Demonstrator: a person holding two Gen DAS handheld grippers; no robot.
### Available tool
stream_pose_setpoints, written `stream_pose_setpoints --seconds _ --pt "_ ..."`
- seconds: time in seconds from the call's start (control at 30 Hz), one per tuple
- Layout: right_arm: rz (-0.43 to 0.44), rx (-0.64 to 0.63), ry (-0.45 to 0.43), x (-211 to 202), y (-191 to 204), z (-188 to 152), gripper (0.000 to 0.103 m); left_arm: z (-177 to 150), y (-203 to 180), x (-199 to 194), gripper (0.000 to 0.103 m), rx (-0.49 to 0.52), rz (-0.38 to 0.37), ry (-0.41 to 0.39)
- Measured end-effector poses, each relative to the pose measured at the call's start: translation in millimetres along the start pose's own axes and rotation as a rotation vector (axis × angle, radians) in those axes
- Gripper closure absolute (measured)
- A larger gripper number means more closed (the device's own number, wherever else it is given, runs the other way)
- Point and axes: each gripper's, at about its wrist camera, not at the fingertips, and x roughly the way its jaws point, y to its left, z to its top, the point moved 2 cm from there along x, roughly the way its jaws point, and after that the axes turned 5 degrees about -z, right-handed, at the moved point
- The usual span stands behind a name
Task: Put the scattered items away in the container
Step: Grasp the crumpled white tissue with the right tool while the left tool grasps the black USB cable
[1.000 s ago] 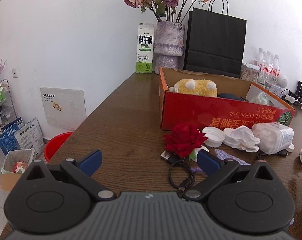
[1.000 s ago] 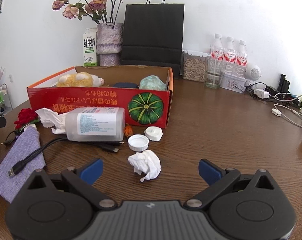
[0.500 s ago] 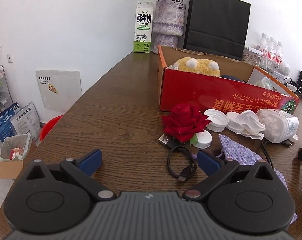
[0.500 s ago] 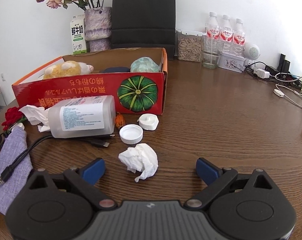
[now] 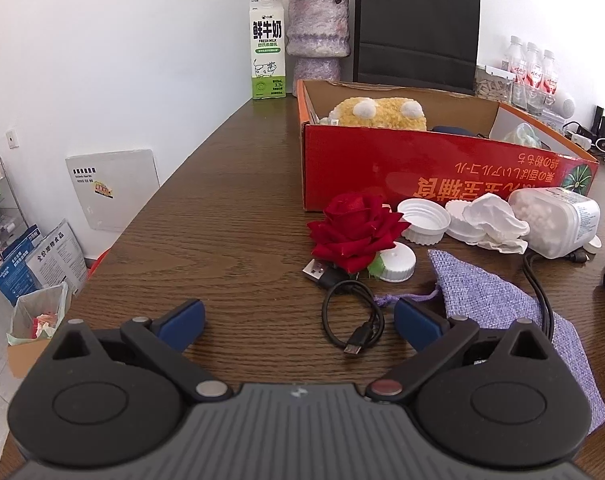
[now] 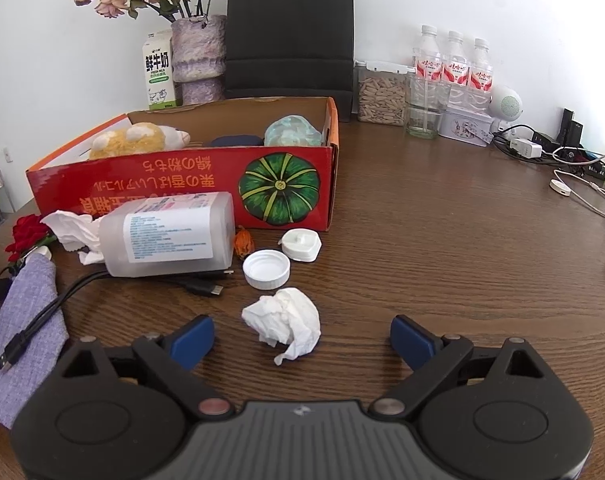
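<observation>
Dark brown wood grain runs across the table [image 5: 230, 216], the biggest thing in both views, and on it stands the red cardboard box [image 5: 442, 176] with orange inner rim and a green pumpkin printed on its front. Inside the box lie a yellow plush toy [image 5: 378, 114], a dark blue item [image 6: 232, 140] and a pale green crumpled bundle [image 6: 292, 131]. Behind the box stand a black paper bag [image 6: 288, 28], a mottled purple vase [image 5: 317, 36] with dried roses and a milk carton [image 5: 267, 46]. In front of the box the scattered items lie on the bare table: a purple cloth pouch [image 5: 498, 304] with a black cable across it, a translucent plastic jar [image 6: 168, 236] on its side, a red rose [image 5: 352, 230], a coiled black USB cable [image 5: 352, 312], white lids [image 5: 424, 220] and a crumpled tissue [image 5: 494, 220] against the jar. The left wrist view alone shows the floor beside the table, with a small bin [image 5: 36, 320] and stacked boxes; the right wrist view alone shows a second crumpled tissue [image 6: 284, 320], a small orange object [image 6: 243, 242] by the jar, a seed container [image 6: 382, 94] and three water bottles [image 6: 454, 64]. The left gripper [image 5: 298, 320] has its blue pads spread wide and empty, the coiled cable lying between them. The right gripper [image 6: 300, 338] is likewise wide apart and holds nothing, the second tissue between its pads.
</observation>
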Motion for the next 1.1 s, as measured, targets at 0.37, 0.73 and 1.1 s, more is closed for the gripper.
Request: stream_pose_setpoints --seconds 0.37,0.73,1.1 --pt "0.04 -0.027 -0.042 -9.8 4.5 -1.2 0.071 -0.5 -2.6 -3.2 0.018 0.02 -0.04 -0.021" --pt "0.048 -0.004 -0.044 -10.9 0.1 -1.8 0.082 -4.9 -13.4 -13.8 0.073 0.035 -0.066 -0.064" --pt "0.05 0.0 -0.047 -11.7 1.2 -2.1 0.082 -8.9 -8.4 -19.7 0.074 0.001 -0.064 -0.082"
